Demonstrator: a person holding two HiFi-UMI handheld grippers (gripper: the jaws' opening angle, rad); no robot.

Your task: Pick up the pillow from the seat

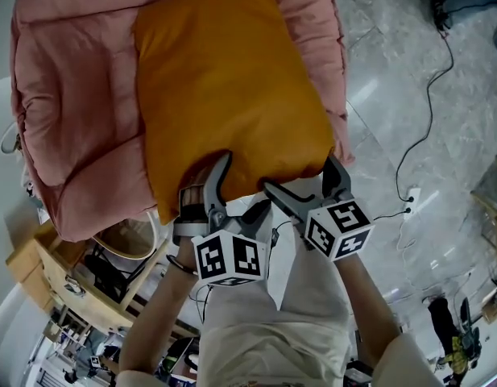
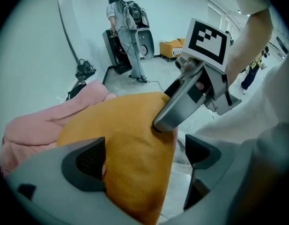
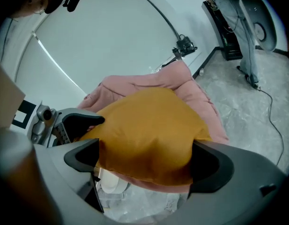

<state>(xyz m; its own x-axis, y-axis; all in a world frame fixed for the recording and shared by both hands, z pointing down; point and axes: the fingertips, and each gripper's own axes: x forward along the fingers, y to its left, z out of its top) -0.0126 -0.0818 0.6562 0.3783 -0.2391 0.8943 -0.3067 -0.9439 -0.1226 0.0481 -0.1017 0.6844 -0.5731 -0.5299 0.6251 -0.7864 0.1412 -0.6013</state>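
Close in first: the left gripper [image 2: 144, 156] has its fingers apart at the near corner of the orange pillow [image 1: 224, 87]. One finger is against the fabric and the other stands clear of it, so nothing is gripped there. Just beside it at the pillow's near edge, the right gripper [image 3: 146, 161] is spread as wide as it goes. The pillow bulges between its two fingers, and one of them rests on the pillow's top side, but there is no pinch on it. The pillow lies on the pink quilted seat [image 1: 63, 119], which shows around the pillow's far edge and both sides. Off to the pillow's right, a black cable [image 1: 429, 111] snakes over the pale marbled floor [image 1: 393, 47]. Far beyond the pillow, a person [image 2: 128, 32] stands at some black equipment [image 2: 117, 50].
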